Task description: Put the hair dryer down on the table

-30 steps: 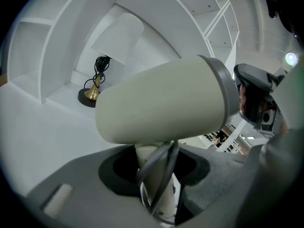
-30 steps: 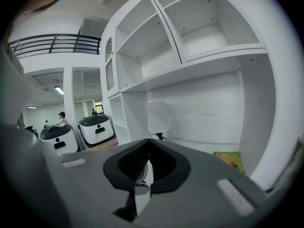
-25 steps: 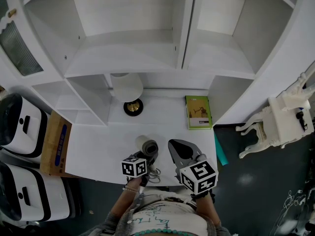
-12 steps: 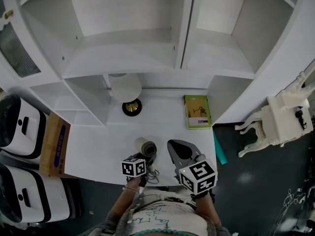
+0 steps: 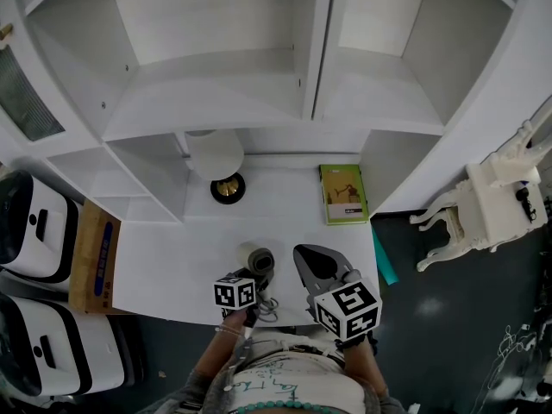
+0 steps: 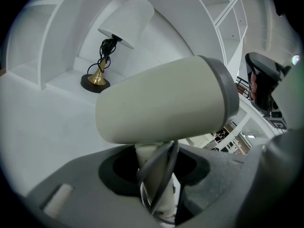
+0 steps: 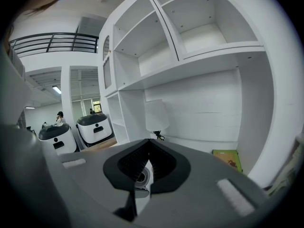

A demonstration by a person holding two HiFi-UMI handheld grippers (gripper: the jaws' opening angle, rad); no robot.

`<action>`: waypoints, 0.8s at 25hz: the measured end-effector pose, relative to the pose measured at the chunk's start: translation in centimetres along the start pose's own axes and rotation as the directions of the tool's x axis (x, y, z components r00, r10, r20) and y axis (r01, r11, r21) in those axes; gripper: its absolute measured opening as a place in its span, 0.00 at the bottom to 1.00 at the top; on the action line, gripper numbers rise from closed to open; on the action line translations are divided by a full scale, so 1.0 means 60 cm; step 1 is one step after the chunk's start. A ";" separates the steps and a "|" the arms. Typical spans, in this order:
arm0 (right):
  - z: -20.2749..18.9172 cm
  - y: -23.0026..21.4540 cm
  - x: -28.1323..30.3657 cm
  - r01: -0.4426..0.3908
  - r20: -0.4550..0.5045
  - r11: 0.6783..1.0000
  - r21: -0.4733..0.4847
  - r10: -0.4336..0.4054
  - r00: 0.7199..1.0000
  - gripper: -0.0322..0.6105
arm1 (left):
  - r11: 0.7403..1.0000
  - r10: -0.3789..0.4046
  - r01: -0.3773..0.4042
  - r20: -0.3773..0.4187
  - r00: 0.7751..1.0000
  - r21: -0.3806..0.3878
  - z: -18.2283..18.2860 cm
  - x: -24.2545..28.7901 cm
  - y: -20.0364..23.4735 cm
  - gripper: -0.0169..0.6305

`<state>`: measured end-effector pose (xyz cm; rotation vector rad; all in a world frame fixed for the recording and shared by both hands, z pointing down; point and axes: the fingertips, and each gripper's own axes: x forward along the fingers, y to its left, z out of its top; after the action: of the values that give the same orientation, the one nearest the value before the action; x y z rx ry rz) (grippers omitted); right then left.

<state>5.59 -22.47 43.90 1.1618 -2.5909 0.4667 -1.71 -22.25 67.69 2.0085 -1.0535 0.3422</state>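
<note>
Your left tool [image 6: 154, 177] is clamped on the dryer's [image 6: 161, 103] handle, with the cord [image 6: 159, 167] caught in the grip. The barrel sits just above its jaws, over the worktop's [image 5: 172, 257] near edge. Your right tool [image 7: 148, 144], closed and empty, is just beside it.

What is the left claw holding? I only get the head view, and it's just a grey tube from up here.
Observer: A cream hair dryer. The left gripper is shut on its handle, with the cord pinched in too.
Operator: And the right one?
Observer: The right gripper has its jaws together, with nothing between them.
Operator: What's under that white lampshade?
Observer: The lamp has a gold stem with dark wire wound round it.
</note>
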 end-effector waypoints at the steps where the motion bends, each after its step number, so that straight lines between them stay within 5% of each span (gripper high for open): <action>1: -0.001 -0.001 0.000 0.002 -0.001 1.000 0.001 -0.002 1.000 0.09 | 1.000 -0.001 0.001 -0.004 1.000 0.000 -0.001 0.002 0.000 0.29; 20: -0.004 -0.011 0.004 0.021 -0.008 1.000 0.010 -0.021 1.000 0.09 | 1.000 0.006 -0.006 -0.063 0.998 -0.006 -0.027 0.025 0.021 0.29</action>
<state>5.99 -22.96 44.31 1.1868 -2.5697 0.4799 -1.55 -22.22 70.21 1.9766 -1.0204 0.4024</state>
